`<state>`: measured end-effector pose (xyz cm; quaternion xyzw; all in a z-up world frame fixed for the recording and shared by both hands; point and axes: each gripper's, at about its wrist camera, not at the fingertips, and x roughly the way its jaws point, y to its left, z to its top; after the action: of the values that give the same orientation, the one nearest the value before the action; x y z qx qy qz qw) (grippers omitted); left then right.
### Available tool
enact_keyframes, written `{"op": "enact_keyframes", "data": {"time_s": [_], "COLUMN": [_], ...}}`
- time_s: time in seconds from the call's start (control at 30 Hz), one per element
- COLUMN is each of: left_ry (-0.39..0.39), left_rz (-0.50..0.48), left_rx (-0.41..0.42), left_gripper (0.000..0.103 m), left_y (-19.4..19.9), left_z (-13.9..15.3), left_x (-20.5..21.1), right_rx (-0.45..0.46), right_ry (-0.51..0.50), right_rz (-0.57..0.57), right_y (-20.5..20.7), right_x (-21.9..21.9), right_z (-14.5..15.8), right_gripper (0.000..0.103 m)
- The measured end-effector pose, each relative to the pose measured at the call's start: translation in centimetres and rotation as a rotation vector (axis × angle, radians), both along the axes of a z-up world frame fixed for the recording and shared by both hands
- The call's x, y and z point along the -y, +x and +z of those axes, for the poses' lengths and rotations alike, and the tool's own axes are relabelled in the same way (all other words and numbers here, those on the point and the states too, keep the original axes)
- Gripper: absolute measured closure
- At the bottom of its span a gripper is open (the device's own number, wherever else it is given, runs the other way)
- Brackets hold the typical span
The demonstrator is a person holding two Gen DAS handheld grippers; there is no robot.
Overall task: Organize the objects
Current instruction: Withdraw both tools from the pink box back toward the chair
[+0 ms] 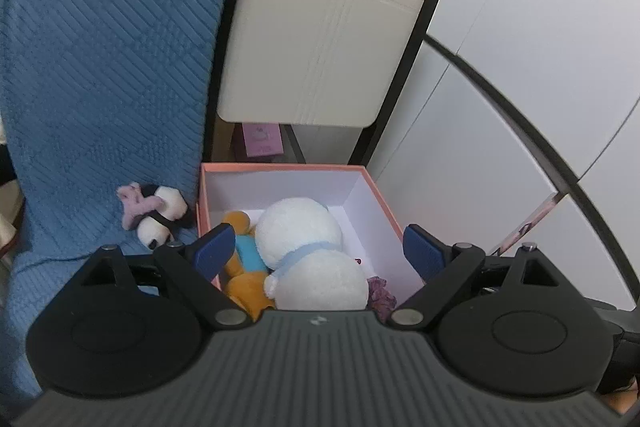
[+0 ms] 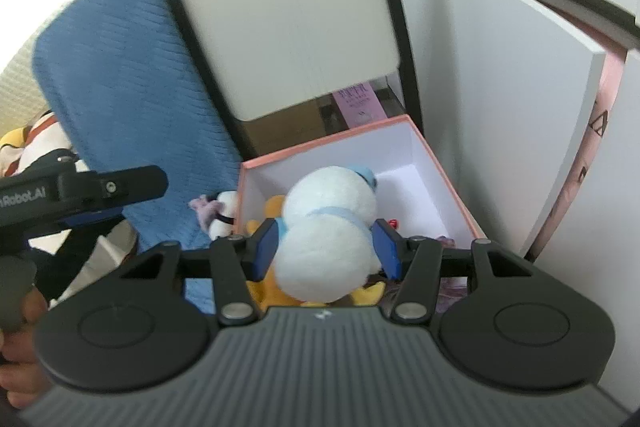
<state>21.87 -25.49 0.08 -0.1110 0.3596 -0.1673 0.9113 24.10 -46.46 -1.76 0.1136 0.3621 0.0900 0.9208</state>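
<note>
Right wrist view: my right hand-held gripper squeezes the fluffy round white plush above the pink cardboard box; my left hand-held gripper gapes wide.

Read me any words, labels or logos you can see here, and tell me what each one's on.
"Robot.AI" with its start cut off: white letters on the left gripper body, right wrist view.
Pink package behind the box: print too blurred to read.
Pink panel at right: dark marks, unreadable.

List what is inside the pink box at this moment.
The pink box holds a white plush lying on an orange plush, plus a purple item at the near side. The box floor beneath the toys is covered.
</note>
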Motion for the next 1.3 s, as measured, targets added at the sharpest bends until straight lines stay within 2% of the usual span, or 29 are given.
{"op": "enact_keyframes", "data": {"time_s": [0.27, 0.53, 0.9, 1.03, 1.3], "left_ry": [-0.027, -0.008, -0.012, 0.052, 0.078], "left_rz": [0.044, 0.088, 0.168, 0.194, 0.222], "left_rx": [0.054, 0.110, 0.093, 0.125, 0.131], "left_gripper": [0.010, 0.010, 0.010, 0.010, 0.010], "left_y": [-4.7, -8.8, -9.7, -9.4, -7.4], "left_z": [2.1, 2.5, -1.2, -2.7, -7.1], "left_x": [-4.6, -8.8, -14.7, -16.4, -18.2], "right_rx": [0.043, 0.041, 0.026, 0.023, -0.016], "right_ry": [-0.003, 0.011, 0.019, 0.025, 0.005], "right_rz": [0.050, 0.088, 0.134, 0.137, 0.139], "right_y": [-4.1, -7.1, -6.6, -5.7, -2.8], "right_x": [-3.6, -7.3, -12.3, -13.7, -15.7], "right_z": [2.1, 1.7, -1.4, -3.5, -8.8], "right_gripper": [0.048, 0.048, 0.048, 0.048, 0.048]}}
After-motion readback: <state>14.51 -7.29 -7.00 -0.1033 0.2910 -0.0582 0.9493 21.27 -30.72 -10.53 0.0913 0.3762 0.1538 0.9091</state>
